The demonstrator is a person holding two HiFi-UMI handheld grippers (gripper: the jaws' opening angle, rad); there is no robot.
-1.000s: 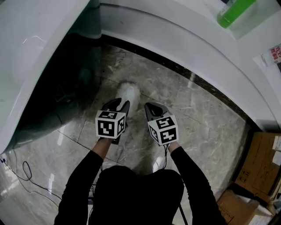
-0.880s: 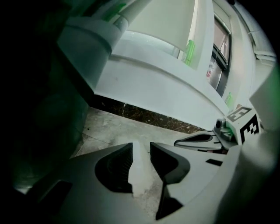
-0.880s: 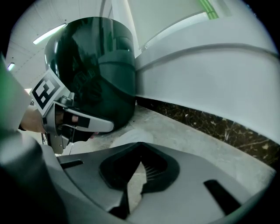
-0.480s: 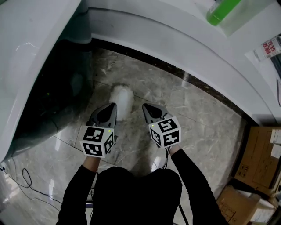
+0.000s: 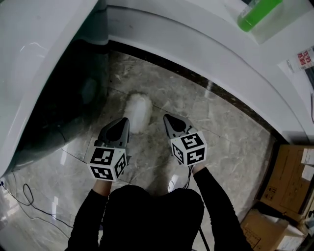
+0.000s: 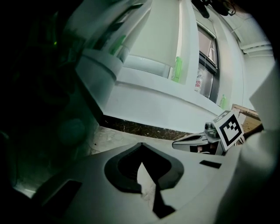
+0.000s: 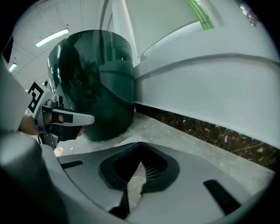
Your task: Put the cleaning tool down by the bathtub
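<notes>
We find the cleaning tool, a fluffy white brush head (image 5: 139, 110), lying on the glossy grey marbled floor tiles (image 5: 225, 137). It is near the foot of the white curved bathtub wall (image 5: 206, 46) but not against it: a stretch of bare tile and the tub's dark speckled base strip (image 5: 196, 78) lie between. Nothing grips the tool, and it rests ahead of and between the two gripper tips. Our left gripper (image 5: 122, 120), grey with a black-and-white marker cube (image 5: 108, 163) at its rear, hangs close by the tool's near left side. Its own view shows the jaws brought together on nothing, with only floor showing behind them. Our right gripper (image 5: 168, 117) hovers to the tool's right, a little apart from it, and its jaws likewise meet and are empty. Both grippers point forward and downward toward the tub. In the left gripper view, the right gripper (image 6: 177, 143) shows at the right in front of the tub wall (image 6: 166, 105). In the right gripper view, the left gripper (image 7: 89, 118) shows at the left before a dark green translucent round bin (image 7: 96, 74) standing on the floor beside the tub. Farther out, a bright green bottle (image 5: 257, 12) sits on the tub's ledge at the upper right. Brown cardboard boxes (image 5: 289, 181) sit at the lower right, and a thin dark cable (image 5: 27, 193) trails over the tiles at the lower left.
</notes>
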